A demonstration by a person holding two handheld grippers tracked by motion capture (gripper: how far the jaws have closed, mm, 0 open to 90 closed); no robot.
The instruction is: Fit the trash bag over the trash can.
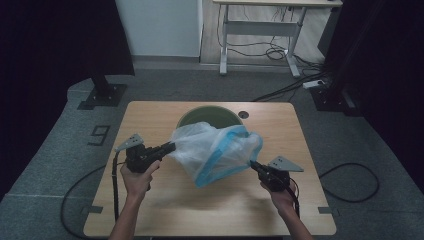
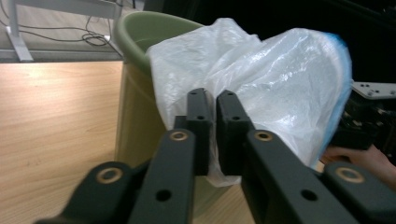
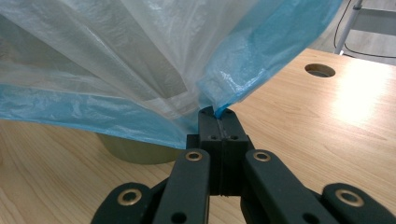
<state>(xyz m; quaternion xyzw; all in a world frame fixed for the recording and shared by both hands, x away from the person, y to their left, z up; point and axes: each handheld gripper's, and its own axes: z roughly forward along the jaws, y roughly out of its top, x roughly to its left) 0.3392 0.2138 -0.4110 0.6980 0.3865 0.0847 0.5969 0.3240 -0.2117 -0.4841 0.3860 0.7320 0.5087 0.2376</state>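
I have the clear plastic bag [image 1: 216, 150] with its blue edge stretched between my two grippers, held up over the middle of the worktop [image 1: 150, 120], just in front of the green bin [image 1: 207, 116] that stands toward the far side. My left gripper [image 1: 170, 147] sits at the bag's left end; in the left gripper view its jaws stand nearly together with a fold of the white film caught in the narrow slit between them [image 2: 214, 114], so it is clamped on the bag. My right gripper [image 1: 254, 165] is at the bag's near right corner, and in the right gripper view its jaws are pressed tight on the blue hem [image 3: 218, 112], with the film fanning up and away to the left. The bin [image 2: 140, 32] shows just behind the bag on the left side, its rim partly covered by the plastic. A round cable hole [image 3: 320, 70] lies in the worktop to the far right.
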